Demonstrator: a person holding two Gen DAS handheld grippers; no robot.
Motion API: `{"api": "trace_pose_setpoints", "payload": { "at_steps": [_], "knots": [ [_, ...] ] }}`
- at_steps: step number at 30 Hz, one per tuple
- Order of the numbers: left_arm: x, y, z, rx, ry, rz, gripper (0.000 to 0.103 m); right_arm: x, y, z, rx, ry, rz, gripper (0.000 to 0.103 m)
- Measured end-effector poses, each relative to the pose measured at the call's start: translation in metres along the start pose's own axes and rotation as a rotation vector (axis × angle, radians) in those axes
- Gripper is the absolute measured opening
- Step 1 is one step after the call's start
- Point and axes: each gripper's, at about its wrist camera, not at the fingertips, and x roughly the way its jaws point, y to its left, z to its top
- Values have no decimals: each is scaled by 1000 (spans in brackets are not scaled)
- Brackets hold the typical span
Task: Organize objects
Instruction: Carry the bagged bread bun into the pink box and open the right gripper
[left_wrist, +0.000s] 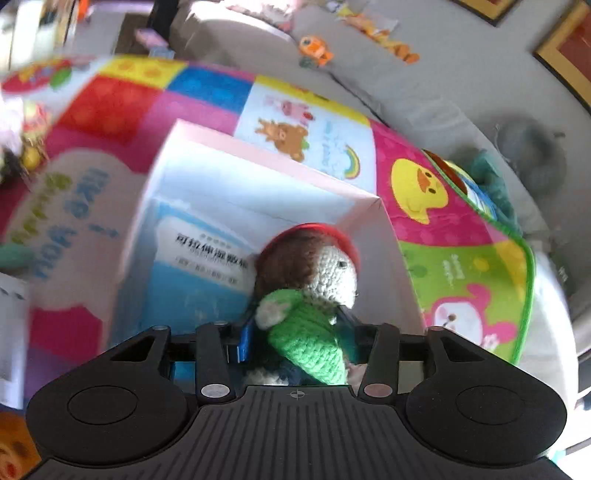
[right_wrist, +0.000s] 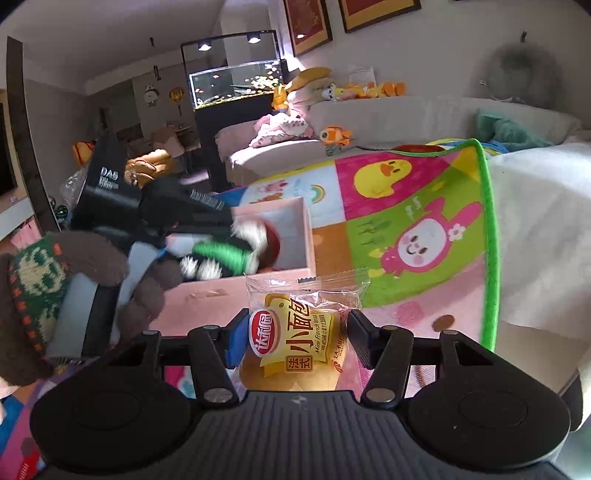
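My left gripper (left_wrist: 299, 328) is shut on a crocheted doll (left_wrist: 310, 280) with brown hair, a red cap and green clothes. It holds the doll over the open pink box (left_wrist: 258, 147), which has a blue-and-white packet (left_wrist: 195, 273) lying inside. The right wrist view shows that same doll (right_wrist: 221, 254) blurred above the pink box (right_wrist: 308, 236). My right gripper (right_wrist: 295, 328) is shut on a clear-wrapped yellow mini bread packet (right_wrist: 295, 339), just in front of the box's near wall.
The box sits on a colourful cartoon play mat (right_wrist: 406, 229) that covers a white-sheeted surface (right_wrist: 535, 221). A person's brown knit sleeve (right_wrist: 92, 254) reaches in at the left. Behind are a sofa with plush toys (right_wrist: 332, 136) and a fish tank (right_wrist: 236, 81).
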Motion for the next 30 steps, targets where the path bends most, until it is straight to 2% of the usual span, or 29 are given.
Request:
{"api": "trace_pose_setpoints", "payload": {
  "at_steps": [2,3,9,12,15,18,20,25,28,30],
  "knots": [
    [-14,-4,-5,77,-47,41,42,2,-4,-3,0,-1,-7,56],
    [-24,-5,-9,113,-73,45,43,4,-5,-3,2,-1,-8,56],
    [-96,6,-32,326,-230,11,43,17,-6,-1,12,2,13,56],
    [-123,26,-46,381,-274,3,43,20,0,8,-14,-8,28,56],
    [-131,59,-58,347,-280,-10,43,23,12,28,-58,-31,60,56],
    [-132,95,-72,310,-285,-6,43,40,33,56,-180,-64,59,56],
    [-131,119,-80,261,-282,-22,43,57,48,78,-223,-43,51,56],
    [-128,155,-90,150,-275,-102,43,111,84,116,-182,45,23,56],
    [-134,160,-90,129,-303,-157,43,136,107,120,-186,9,-60,56],
    [-134,160,-92,130,-299,-177,43,153,113,122,-136,10,-80,56]
  ]
}}
